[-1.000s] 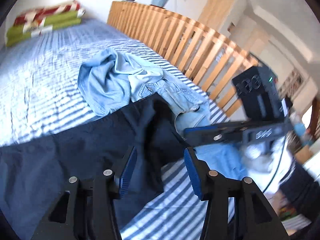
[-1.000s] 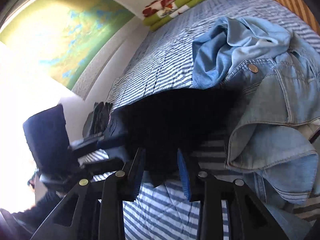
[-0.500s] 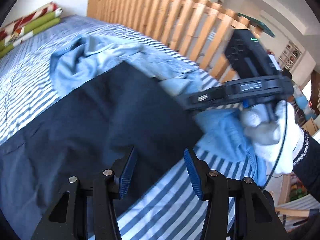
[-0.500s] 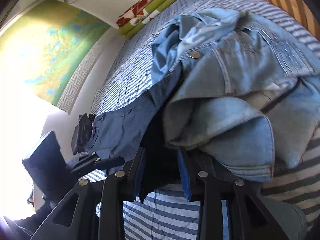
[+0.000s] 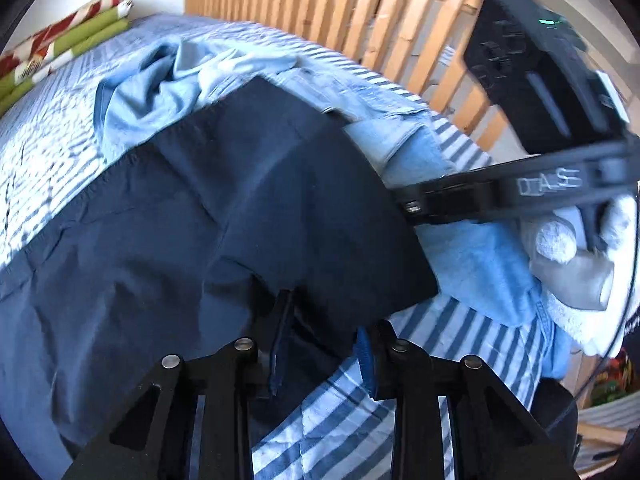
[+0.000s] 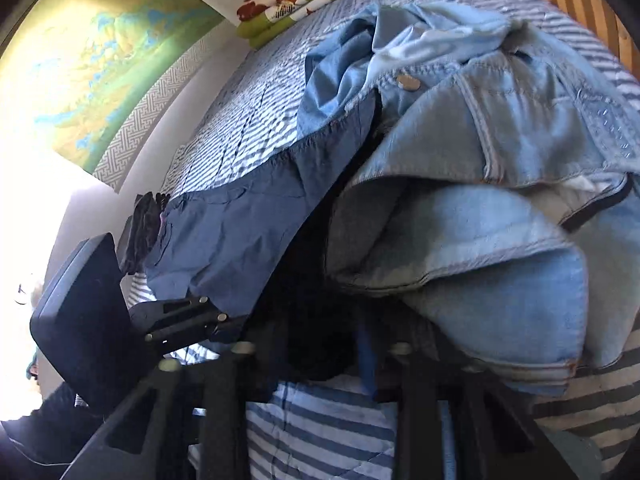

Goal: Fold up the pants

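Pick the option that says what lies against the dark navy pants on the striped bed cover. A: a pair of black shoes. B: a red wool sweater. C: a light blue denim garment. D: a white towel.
C: a crumpled light blue denim garment lies beside the dark navy pants on the striped bed cover, overlapping their far edge in the right wrist view.

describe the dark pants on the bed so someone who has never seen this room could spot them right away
Find the bed with the blue striped cover beside the wooden slat railing. On its near edge lie the pants, flat dark navy cloth. The pale blue denim heap beside them is lighter and crumpled.
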Available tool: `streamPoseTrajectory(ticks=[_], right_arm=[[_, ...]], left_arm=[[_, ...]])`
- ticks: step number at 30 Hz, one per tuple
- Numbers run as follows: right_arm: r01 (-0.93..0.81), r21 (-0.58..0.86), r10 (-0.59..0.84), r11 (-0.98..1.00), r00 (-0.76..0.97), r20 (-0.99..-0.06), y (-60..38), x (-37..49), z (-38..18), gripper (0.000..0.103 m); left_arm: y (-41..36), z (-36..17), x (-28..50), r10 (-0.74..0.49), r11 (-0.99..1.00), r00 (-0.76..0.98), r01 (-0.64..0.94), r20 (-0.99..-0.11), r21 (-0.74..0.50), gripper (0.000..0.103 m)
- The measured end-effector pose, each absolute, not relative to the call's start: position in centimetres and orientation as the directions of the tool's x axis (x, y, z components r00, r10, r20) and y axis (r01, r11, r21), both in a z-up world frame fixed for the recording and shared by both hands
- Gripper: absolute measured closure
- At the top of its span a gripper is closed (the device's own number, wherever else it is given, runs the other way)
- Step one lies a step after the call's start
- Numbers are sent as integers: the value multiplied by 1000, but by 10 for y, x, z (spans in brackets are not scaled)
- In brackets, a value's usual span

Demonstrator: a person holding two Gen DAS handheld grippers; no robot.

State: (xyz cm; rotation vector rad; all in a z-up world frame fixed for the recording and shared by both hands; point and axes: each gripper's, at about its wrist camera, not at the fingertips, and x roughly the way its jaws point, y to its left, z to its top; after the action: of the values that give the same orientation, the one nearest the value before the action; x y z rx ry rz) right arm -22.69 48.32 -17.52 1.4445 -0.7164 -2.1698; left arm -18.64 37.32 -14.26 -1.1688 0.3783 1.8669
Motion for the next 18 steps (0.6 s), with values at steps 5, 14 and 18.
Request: streamPoseTrajectory(ticks=[5,14,18], right_arm=[[61,702,-660,-710,-409,-631,493,-214,-159,101],[-131,708,-619,-694,-394,-680,508,-220,-196,101],[-31,760,-676,-649,-436,-595,514,-215,-177,95]], left_arm=[[379,-138,-172,506,-502,-203,-859,-838,-95,61],[365,-142,-202,490,-561,-191,-816,-850,-140,60],[318,-122,-215,513,-616,-236,-771,-825,-163,58]])
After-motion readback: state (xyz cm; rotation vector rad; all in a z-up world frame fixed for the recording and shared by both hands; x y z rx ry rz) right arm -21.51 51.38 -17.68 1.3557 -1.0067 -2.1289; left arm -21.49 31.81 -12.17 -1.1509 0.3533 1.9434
